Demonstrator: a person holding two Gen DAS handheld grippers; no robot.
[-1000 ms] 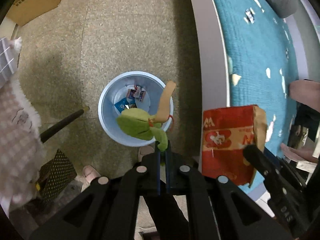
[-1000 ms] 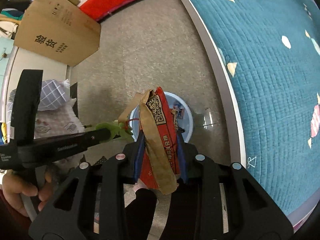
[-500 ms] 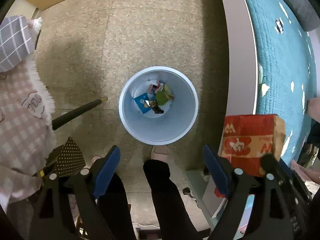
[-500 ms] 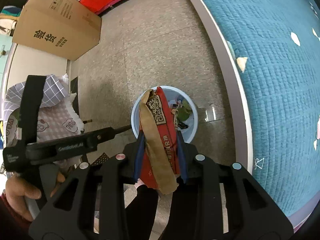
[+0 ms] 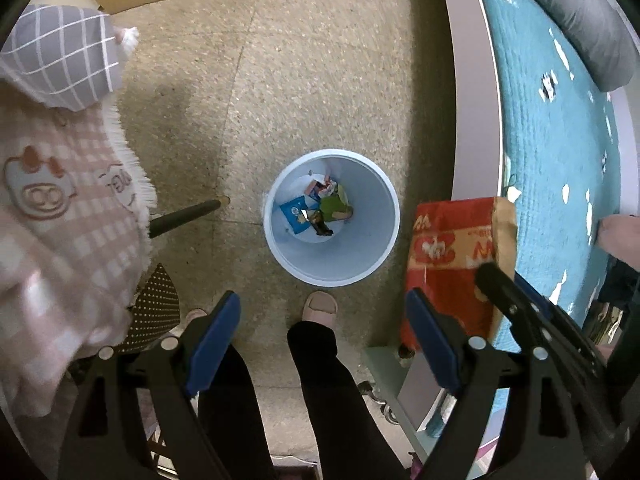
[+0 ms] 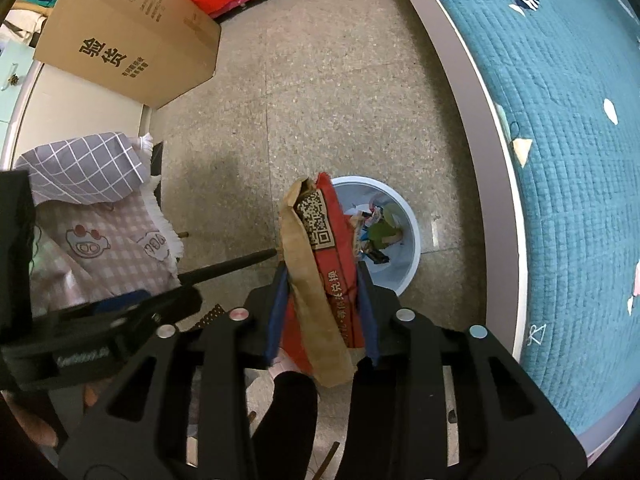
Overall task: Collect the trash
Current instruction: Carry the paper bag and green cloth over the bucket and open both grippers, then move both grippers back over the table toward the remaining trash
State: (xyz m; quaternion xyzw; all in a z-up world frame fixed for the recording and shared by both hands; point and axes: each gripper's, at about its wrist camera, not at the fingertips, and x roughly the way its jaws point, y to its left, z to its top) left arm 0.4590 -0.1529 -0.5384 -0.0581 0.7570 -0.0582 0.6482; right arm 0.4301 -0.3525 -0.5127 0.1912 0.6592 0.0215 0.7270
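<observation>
Red carton (image 6: 328,276), flattened, brown-edged, QR-coded, sits between right tongs (image 6: 322,312).

Floor (image 5: 320,60) beyond the bin (image 5: 382,248) lies open; bed edge (image 5: 472,128) and hanging blanket (image 5: 60,200) flank it.

Even, soft indoor light, no glare; a broad dull shadow darkens the floor (image 6: 224,184) at its left. Fisheye bending curves the edges (black corners), and the pink blanket (image 5: 60,248) smears with blur.
</observation>
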